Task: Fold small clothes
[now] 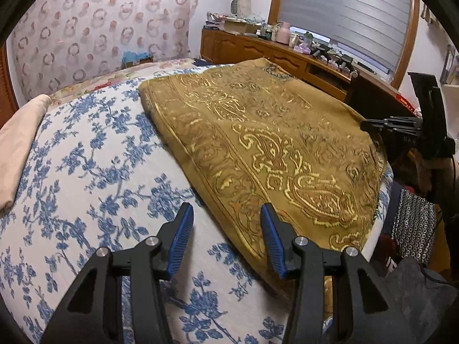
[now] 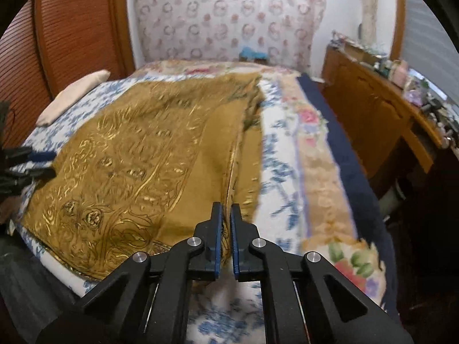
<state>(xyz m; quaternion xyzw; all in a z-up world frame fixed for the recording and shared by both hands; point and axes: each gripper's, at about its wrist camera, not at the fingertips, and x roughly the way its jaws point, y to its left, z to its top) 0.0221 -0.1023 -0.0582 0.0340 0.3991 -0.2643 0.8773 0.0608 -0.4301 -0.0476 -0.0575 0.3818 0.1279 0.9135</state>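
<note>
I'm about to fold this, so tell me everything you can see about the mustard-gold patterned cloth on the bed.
The mustard-gold woven cloth with shiny gold paisley and border bands lies spread, already doubled over, on the blue-and-white floral bedspread. It looks thin and slightly stiff, with a frayed near edge. Its right edge is lifted into a ridge where the right tongs are shut on it. The left tongs stand open at its near-left edge, not gripping it.
</note>
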